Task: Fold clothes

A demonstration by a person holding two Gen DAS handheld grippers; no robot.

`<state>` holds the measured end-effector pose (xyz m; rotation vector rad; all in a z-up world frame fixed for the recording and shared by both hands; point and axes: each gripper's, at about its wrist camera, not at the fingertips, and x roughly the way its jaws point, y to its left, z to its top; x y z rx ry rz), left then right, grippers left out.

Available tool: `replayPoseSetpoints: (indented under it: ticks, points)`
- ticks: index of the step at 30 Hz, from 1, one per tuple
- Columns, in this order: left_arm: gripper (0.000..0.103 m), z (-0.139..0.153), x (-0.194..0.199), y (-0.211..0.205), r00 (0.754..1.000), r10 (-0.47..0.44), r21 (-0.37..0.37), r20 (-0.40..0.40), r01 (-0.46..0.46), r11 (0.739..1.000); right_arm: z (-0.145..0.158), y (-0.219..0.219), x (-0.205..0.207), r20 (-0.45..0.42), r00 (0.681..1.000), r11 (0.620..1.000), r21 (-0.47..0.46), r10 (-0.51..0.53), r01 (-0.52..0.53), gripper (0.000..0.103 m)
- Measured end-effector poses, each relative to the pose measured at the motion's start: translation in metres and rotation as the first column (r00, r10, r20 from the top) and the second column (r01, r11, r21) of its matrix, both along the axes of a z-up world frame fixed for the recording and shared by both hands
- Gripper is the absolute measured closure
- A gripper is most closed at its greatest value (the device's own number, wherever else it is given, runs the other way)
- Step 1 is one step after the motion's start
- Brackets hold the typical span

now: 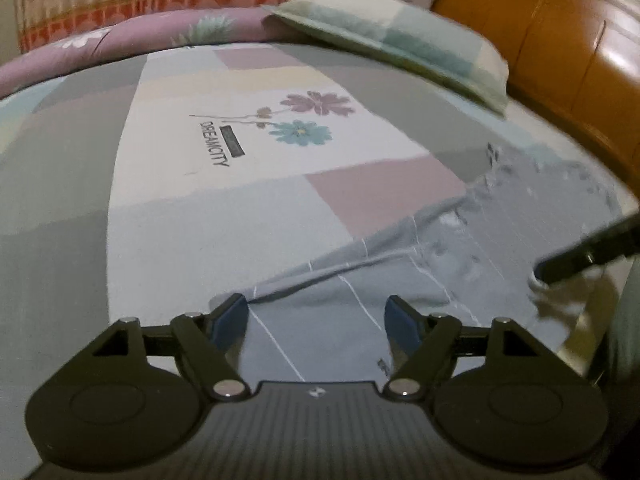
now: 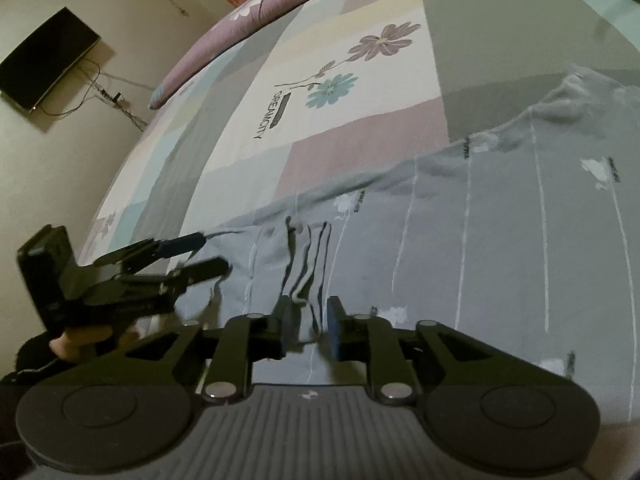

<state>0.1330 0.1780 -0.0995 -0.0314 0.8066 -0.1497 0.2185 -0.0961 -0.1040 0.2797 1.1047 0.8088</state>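
Observation:
A grey garment [image 1: 360, 280] with thin white stripes lies spread on the patchwork bed sheet [image 1: 200, 220]. My left gripper [image 1: 316, 312] stands open over the garment's near left edge, its blue pads wide apart with flat cloth below them. In the right wrist view the garment [image 2: 480, 240] fills the right side. A dark-and-white striped rib band [image 2: 308, 264] runs between the pads of my right gripper [image 2: 311, 328]. The pads stand slightly apart and do not press the band. My left gripper [image 2: 214, 252] shows at the left, held by a hand [image 2: 80, 340]. My right gripper [image 1: 544, 270] enters from the right edge.
A checked pillow [image 1: 400, 44] lies at the head of the bed against an orange wooden headboard [image 1: 540, 40]. A rolled purple quilt [image 1: 160, 36] runs along the far side. A dark screen [image 2: 48, 56] with cables hangs on the wall.

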Motion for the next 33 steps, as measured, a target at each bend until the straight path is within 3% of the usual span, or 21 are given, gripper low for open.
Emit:
replayPoseSetpoints:
  ticks: [3,6,9,11,12,13,16,20,22,26,28,30,33]
  points:
    - [0.027,0.008,-0.015,-0.003,1.000,-0.022,-0.018,0.017,0.023,1.000,-0.009,0.011,0.008,-0.017,1.000,1.000,0.001,0.010,-0.010,0.060]
    - [0.026,0.012,-0.027,-0.002,1.000,-0.016,-0.025,0.019,0.017,1.000,-0.016,0.021,0.010,-0.045,0.999,0.999,0.029,0.020,-0.019,0.055]
    - [0.027,0.014,-0.035,0.000,1.000,-0.001,-0.025,0.014,0.002,1.000,-0.012,0.030,0.004,-0.010,0.998,0.998,0.018,0.059,-0.059,0.056]
    - [0.027,0.016,-0.039,-0.001,1.000,-0.010,-0.039,0.023,0.011,0.999,-0.011,0.033,-0.001,0.015,0.996,0.996,-0.005,0.085,-0.085,0.064]
    - [0.026,0.015,-0.040,-0.003,0.999,-0.027,-0.050,0.024,0.028,0.998,-0.011,0.033,-0.002,0.024,0.996,0.996,-0.023,0.087,-0.087,0.078]
    - [0.026,0.014,-0.041,-0.005,0.999,-0.046,-0.062,0.026,0.047,0.997,-0.012,0.033,-0.002,0.026,0.996,0.996,-0.037,0.087,-0.086,0.085]
    - [0.025,0.000,-0.041,-0.012,0.995,-0.091,-0.078,-0.029,0.089,0.993,-0.010,0.029,-0.005,0.023,0.996,0.996,-0.032,0.087,-0.086,0.091]
    - [0.024,0.000,-0.047,-0.014,0.993,-0.110,-0.058,-0.035,0.108,0.992,-0.006,0.028,-0.012,0.032,0.993,0.991,-0.077,0.116,-0.113,0.090]
    - [0.024,0.008,-0.046,-0.012,0.994,-0.105,-0.045,-0.031,0.104,0.994,-0.002,0.028,-0.011,0.038,0.993,0.988,-0.108,0.110,-0.106,0.084]
    - [0.024,0.023,-0.038,-0.001,0.998,-0.062,-0.012,0.030,0.063,0.998,0.028,0.025,-0.016,0.191,0.976,0.992,-0.084,0.105,-0.091,0.081]
    - [0.024,0.023,-0.028,0.003,0.997,-0.058,-0.025,0.045,0.059,0.998,0.036,0.035,-0.020,0.261,0.953,0.986,-0.092,0.156,-0.136,0.067]
    - [0.024,0.016,-0.015,0.005,0.998,-0.055,-0.030,0.040,0.057,0.998,0.033,0.050,-0.024,0.294,0.931,0.974,-0.119,0.218,-0.190,0.065]
    - [0.024,-0.004,-0.003,0.003,0.999,-0.030,0.002,-0.030,0.030,1.000,0.010,0.068,-0.025,0.275,0.917,0.951,-0.188,0.290,-0.244,0.065]
